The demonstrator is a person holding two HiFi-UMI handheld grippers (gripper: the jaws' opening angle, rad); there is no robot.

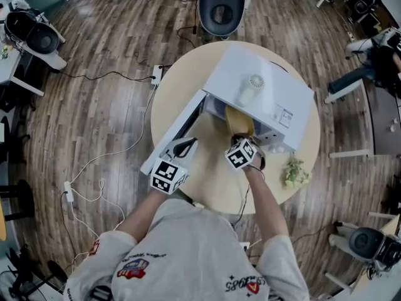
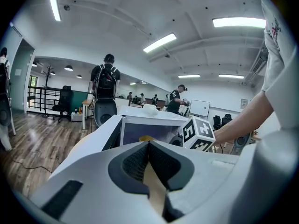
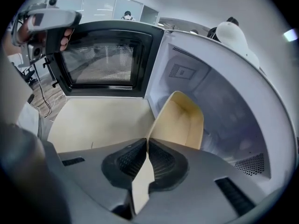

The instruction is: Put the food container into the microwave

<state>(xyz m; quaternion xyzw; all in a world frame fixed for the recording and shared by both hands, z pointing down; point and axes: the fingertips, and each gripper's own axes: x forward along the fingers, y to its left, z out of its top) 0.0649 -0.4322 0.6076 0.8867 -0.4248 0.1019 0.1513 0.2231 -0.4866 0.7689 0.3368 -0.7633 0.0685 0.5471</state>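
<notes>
A white microwave [image 1: 269, 93] stands on the round table [image 1: 213, 180], its door [image 1: 178, 127] swung open to the left. My right gripper [image 1: 242, 137] is shut on the rim of a cream food container [image 1: 240, 121], which tilts in the mouth of the oven. In the right gripper view the container [image 3: 180, 125] leans upright inside the cavity [image 3: 224, 111], pinched between the jaws of that gripper [image 3: 147, 146]. My left gripper [image 1: 186, 147] sits just right of the door, shut, with nothing seen in it. From the left gripper view [image 2: 149, 146] the cavity [image 2: 140, 130] lies straight ahead.
A small white fan [image 1: 252, 83] rests on the microwave's top. A green sprig [image 1: 294, 171] lies near the table's right edge. A chair [image 1: 220, 5] stands behind the table, and cables [image 1: 94, 187] trail over the wooden floor at left.
</notes>
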